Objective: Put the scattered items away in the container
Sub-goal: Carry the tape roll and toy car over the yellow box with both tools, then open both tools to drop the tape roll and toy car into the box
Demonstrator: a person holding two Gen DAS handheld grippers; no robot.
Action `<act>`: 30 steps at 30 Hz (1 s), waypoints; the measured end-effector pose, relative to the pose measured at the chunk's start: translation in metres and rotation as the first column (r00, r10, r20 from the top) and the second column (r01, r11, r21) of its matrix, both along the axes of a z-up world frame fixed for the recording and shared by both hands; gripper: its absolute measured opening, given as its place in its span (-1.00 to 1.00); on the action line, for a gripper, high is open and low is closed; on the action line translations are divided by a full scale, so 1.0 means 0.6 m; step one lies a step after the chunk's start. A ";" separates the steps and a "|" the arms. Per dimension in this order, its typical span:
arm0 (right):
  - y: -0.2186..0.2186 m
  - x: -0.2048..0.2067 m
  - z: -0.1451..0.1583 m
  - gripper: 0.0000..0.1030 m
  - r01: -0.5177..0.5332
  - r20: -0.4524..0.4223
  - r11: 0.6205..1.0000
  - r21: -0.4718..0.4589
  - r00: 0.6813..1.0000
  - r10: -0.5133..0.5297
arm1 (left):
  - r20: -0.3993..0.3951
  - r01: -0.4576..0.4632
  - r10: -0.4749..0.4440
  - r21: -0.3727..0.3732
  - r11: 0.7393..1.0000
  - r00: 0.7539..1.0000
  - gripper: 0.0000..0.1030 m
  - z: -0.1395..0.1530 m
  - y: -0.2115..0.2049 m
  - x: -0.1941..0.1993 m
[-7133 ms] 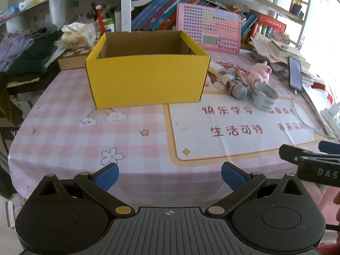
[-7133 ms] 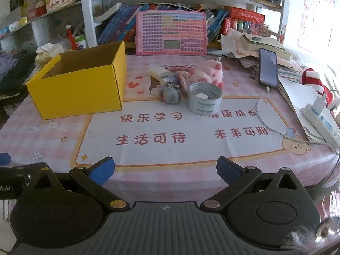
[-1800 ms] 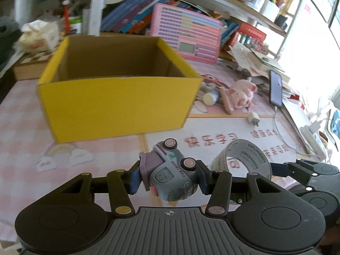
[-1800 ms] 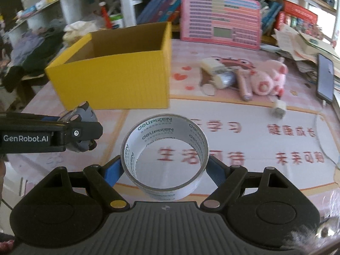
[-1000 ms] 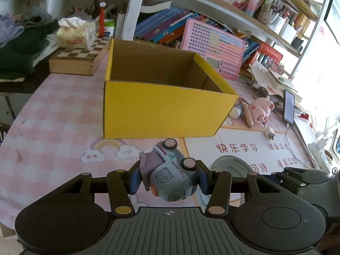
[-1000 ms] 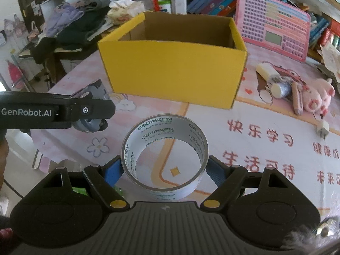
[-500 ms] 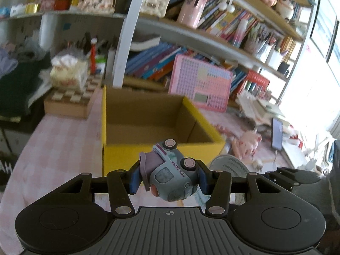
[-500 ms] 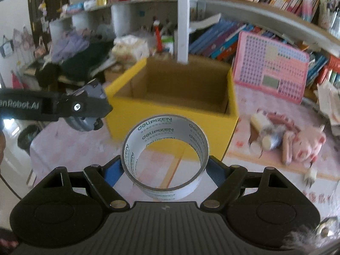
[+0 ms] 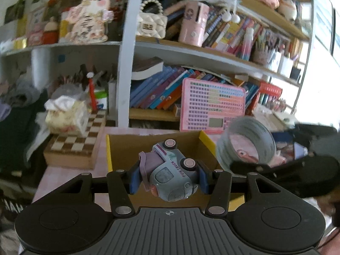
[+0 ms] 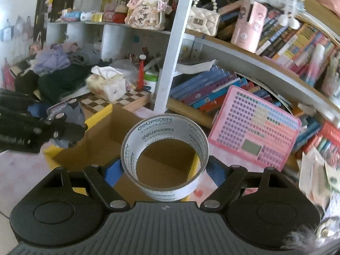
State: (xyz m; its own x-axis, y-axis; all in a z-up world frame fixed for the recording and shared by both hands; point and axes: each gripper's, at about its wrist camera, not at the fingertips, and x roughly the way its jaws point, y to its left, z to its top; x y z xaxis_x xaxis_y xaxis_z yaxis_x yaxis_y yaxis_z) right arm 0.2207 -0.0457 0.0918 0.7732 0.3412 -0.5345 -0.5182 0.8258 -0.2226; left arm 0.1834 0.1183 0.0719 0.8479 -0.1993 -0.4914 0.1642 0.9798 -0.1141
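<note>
Nearest in the left wrist view, the left gripper (image 9: 167, 175) is seen closed on a grey toy truck (image 9: 170, 170), which is pinched between the blue pads (image 9: 134, 177) and held tilted, wheels upward. In the right wrist view, the right gripper (image 10: 164, 170) is likewise clamped on a roll of tape (image 10: 164, 161), gripped across its outer wall with the open core facing the camera.

Just beyond both loads, at twelve o'clock, the yellow cardboard box (image 9: 109, 148) is found with its brown interior open; no item can be made out in the part of the floor that is visible. From the right wrist, the truck and left gripper are seen at nine o'clock, over the box's left rim, and from the left wrist the tape is seen at two o'clock, at the box's right edge.

Two items are thus judged lifted and positioned above the container but not yet released. A pink plush pig (image 9: 244, 154) is glimpsed through the tape roll and is presumably left to be collected. Furthest back, a pink calculator board (image 10: 252, 131) and bookshelves (image 10: 212, 89) are seen.
</note>
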 end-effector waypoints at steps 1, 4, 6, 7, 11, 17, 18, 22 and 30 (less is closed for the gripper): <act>0.007 0.014 -0.004 0.59 -0.011 0.000 1.000 -0.014 1.000 0.012 | -0.008 0.009 -0.009 0.018 1.000 1.000 -0.02 -0.005 -0.004 0.011; 0.031 0.052 -0.022 0.59 -0.065 -0.010 0.995 -0.078 0.998 0.064 | -0.037 0.043 -0.040 0.070 0.997 0.998 -0.02 -0.024 -0.017 0.043; 0.048 0.071 -0.038 0.59 -0.100 -0.013 0.986 -0.136 0.995 0.099 | -0.065 0.057 -0.051 0.090 0.994 0.997 -0.02 -0.040 -0.020 0.063; 0.054 0.080 -0.047 0.59 -0.116 -0.012 0.980 -0.164 0.993 0.115 | -0.080 0.062 -0.054 0.097 0.993 0.995 -0.02 -0.048 -0.019 0.072; 0.068 0.110 -0.073 0.59 -0.192 -0.063 0.957 -0.219 0.981 0.182 | -0.126 0.095 -0.077 0.136 0.986 0.989 -0.02 -0.073 -0.017 0.101; 0.108 0.133 -0.116 0.59 -0.419 -0.163 0.803 -0.424 0.907 0.388 | -0.186 0.182 -0.135 0.269 0.946 0.973 -0.02 -0.093 -0.031 0.138; 0.114 0.137 -0.122 0.59 -0.441 -0.182 0.777 -0.449 0.897 0.403 | -0.193 0.191 -0.138 0.289 0.938 0.971 -0.02 -0.095 -0.035 0.144; 0.133 0.165 -0.145 0.60 -0.497 -0.257 0.698 -0.515 0.867 0.427 | -0.229 0.197 -0.122 0.342 0.919 0.966 -0.01 -0.102 -0.039 0.170; 0.133 0.216 -0.169 0.60 -0.516 -0.343 0.683 -0.517 0.856 0.387 | -0.303 0.246 -0.124 0.409 0.879 0.945 -0.01 -0.114 -0.035 0.215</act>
